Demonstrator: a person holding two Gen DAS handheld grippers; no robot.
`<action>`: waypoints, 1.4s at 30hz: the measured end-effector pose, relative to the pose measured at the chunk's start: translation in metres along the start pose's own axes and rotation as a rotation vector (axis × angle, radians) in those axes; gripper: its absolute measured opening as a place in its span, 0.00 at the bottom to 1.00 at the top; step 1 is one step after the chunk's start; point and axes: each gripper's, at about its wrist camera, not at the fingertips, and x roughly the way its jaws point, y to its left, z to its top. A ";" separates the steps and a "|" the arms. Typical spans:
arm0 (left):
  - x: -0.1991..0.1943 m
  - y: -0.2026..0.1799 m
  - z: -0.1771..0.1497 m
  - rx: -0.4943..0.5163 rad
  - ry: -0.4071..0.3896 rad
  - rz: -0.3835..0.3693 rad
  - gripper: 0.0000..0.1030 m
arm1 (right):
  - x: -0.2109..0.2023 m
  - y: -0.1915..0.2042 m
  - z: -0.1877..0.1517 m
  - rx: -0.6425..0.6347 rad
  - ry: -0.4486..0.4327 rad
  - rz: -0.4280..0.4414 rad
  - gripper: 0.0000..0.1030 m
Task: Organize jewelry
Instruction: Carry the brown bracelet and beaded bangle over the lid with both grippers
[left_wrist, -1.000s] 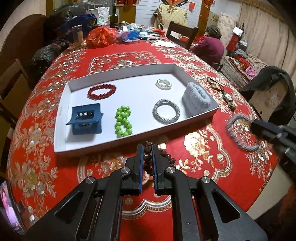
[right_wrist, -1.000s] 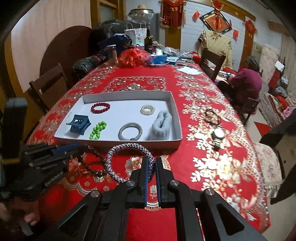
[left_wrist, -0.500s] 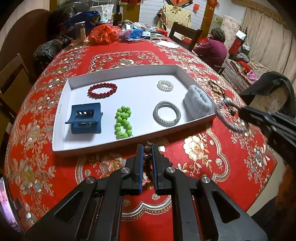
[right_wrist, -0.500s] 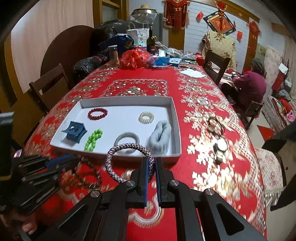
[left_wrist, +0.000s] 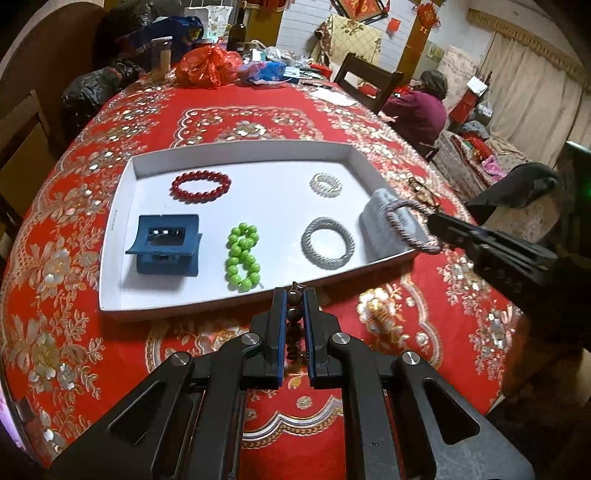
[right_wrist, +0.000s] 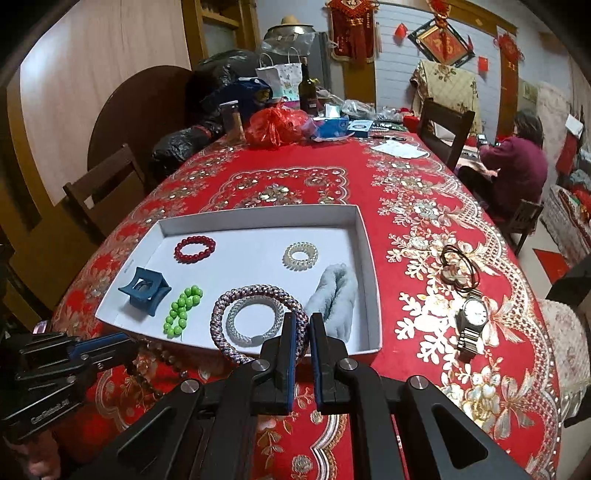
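Pale embossed lettering stood on the flank of the black left gripper (right_wrist: 122, 341), down and to the left of the right gripper's jaws, but blur left it illegible. A small grey printed mark sat on the left wall of the shallow white cardboard tray (left_wrist: 113, 216), up and left of the left gripper's jaws, too small to read. A framed red diamond hanging (right_wrist: 441, 40) far beyond the right jaws bore a gold character, not legible. No other text could be read.

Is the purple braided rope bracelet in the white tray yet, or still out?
Out. The purple braided rope bracelet hangs clamped in the right gripper above the white tray, not yet resting on it.
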 end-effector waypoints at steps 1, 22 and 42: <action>-0.001 -0.001 0.001 0.001 -0.004 -0.005 0.07 | 0.001 0.000 0.000 0.002 0.003 0.004 0.06; -0.003 -0.006 -0.005 0.023 0.001 0.009 0.07 | 0.002 0.007 -0.008 -0.050 0.016 -0.034 0.06; 0.000 -0.006 -0.007 0.026 0.011 0.026 0.07 | 0.002 0.008 -0.010 -0.065 0.014 -0.052 0.06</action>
